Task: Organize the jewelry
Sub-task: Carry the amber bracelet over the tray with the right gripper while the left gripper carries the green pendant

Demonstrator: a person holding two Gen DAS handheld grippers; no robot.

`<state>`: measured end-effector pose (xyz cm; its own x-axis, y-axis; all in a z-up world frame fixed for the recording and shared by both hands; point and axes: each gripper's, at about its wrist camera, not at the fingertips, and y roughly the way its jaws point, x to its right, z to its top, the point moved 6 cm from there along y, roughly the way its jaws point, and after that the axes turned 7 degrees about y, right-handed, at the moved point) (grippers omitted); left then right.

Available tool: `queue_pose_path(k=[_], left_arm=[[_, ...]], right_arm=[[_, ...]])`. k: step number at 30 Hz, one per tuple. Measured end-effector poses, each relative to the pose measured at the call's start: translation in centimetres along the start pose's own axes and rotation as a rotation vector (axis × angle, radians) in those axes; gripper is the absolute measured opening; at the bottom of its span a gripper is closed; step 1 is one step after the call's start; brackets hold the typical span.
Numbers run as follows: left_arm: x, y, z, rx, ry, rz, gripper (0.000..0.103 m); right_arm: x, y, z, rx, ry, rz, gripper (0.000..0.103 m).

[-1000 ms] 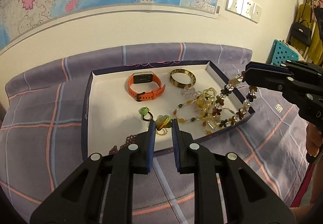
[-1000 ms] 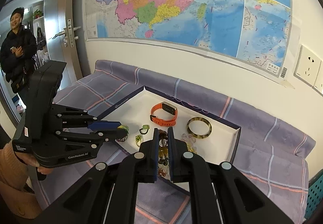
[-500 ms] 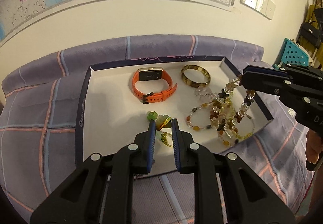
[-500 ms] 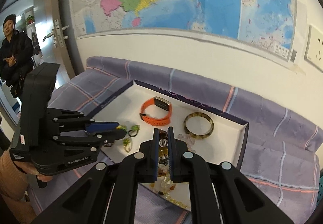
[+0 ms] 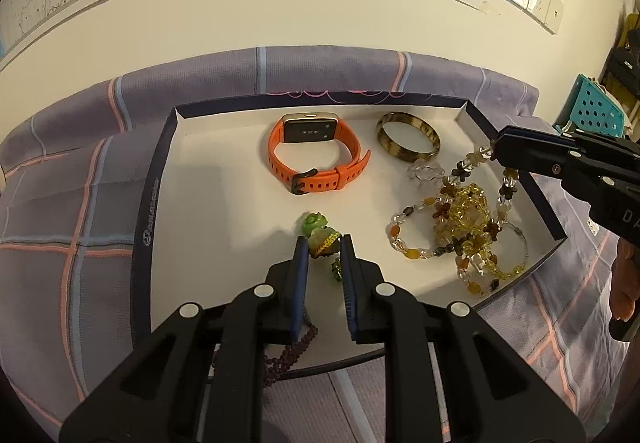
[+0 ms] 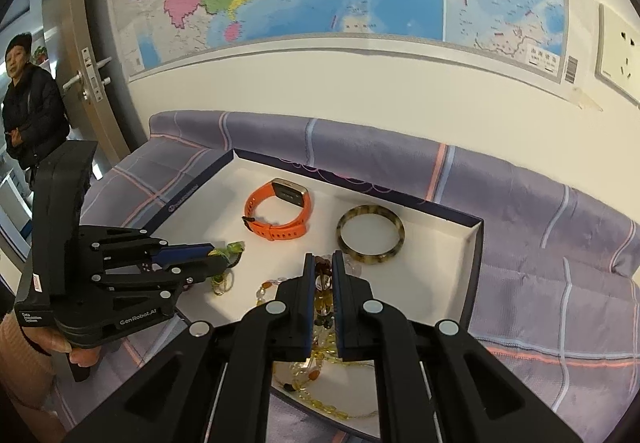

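A navy-rimmed white tray [image 5: 152, 211] holds an orange smartwatch [image 5: 316, 155], a mottled bangle [image 5: 408, 137] and a heap of amber and clear bead strands [image 5: 460, 227]. My left gripper [image 5: 324, 243] is shut on a green and yellow charm [image 5: 322, 237] just above the tray floor, with a second green bead [image 5: 314, 222] beyond it. My right gripper [image 6: 321, 263] is shut on a flower-bead strand [image 6: 323, 281]. In the left wrist view that strand [image 5: 460, 175] drapes from the right gripper [image 5: 496, 153] onto the heap. The right wrist view shows the left gripper [image 6: 224, 255] with the charm [image 6: 234, 247].
A dark brown bead string [image 5: 296, 347] lies over the tray's near edge under my left gripper. Purple plaid cloth [image 5: 60, 203] covers the surface against a wall with a map. A person [image 6: 28, 115] stands in the doorway at left. A teal crate [image 5: 596, 115] sits far right.
Both grippers have sunk toward the tray. The charm is now low over the tray floor, and more of the bead strand rests on the heap.
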<state>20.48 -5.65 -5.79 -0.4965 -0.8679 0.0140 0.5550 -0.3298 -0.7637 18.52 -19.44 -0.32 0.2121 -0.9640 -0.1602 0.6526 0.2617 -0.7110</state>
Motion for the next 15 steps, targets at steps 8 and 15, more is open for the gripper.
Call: queue_pose_path(k=[8,15], left_arm=[[0.3,0.5,0.2,-0.014,0.007,0.003,0.017],[0.4,0.7,0.3,-0.016,0.01,0.008,0.017]], right_arm=[[1.0,1.1,-0.4,-0.022,0.037,-0.005,0.006],[1.9,1.7,-0.7,-0.035,0.065,-0.007,0.007]])
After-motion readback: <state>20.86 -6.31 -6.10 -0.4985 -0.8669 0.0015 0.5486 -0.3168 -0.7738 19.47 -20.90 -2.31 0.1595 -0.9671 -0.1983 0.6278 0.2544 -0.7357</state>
